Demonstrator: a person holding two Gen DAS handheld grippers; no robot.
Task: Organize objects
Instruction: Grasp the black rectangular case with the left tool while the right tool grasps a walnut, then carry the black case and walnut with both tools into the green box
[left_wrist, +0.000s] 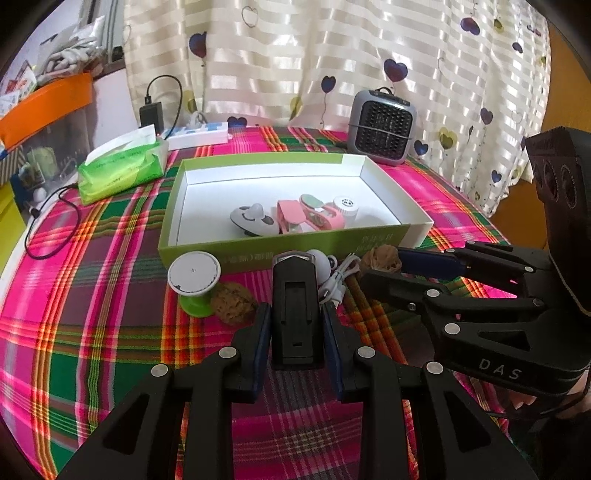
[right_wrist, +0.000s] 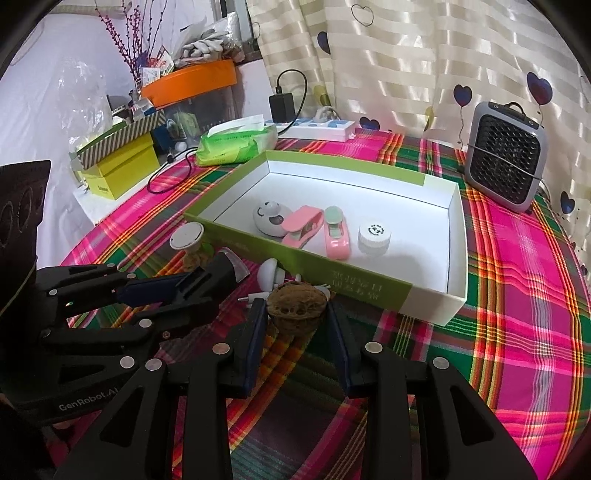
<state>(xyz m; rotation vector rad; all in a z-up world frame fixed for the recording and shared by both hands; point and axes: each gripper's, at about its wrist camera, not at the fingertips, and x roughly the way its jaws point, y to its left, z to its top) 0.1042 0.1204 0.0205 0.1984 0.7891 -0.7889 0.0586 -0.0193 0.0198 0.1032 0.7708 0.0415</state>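
The left gripper (left_wrist: 295, 325) is clamped on a black device with a clear tip (left_wrist: 294, 306), held just above the plaid tablecloth (left_wrist: 110, 332). The right gripper (right_wrist: 295, 314) has its fingers spread on either side of a walnut (right_wrist: 297, 306); whether they touch it cannot be told. A white cable (left_wrist: 338, 280) and a small white ball toy (left_wrist: 319, 264) lie between the grippers and the near wall of the green box (left_wrist: 258, 254). Left of these stand a white-topped green stand (left_wrist: 194, 280) and a second walnut (left_wrist: 233, 302).

Inside the box lie a grey panda gadget (right_wrist: 269, 218), two pink clips (right_wrist: 321, 232) and a white jar (right_wrist: 373, 238).

The right gripper's body reads "DAS" in the left view; the left one's reads "GenRobot.AI" in the right view. Printing on the box is unreadable.

Far back stand a tissue pack (left_wrist: 122, 166), a power strip (left_wrist: 199, 134) and a grey heater (right_wrist: 506, 155). Only the right view shows the yellow box (right_wrist: 118, 173).
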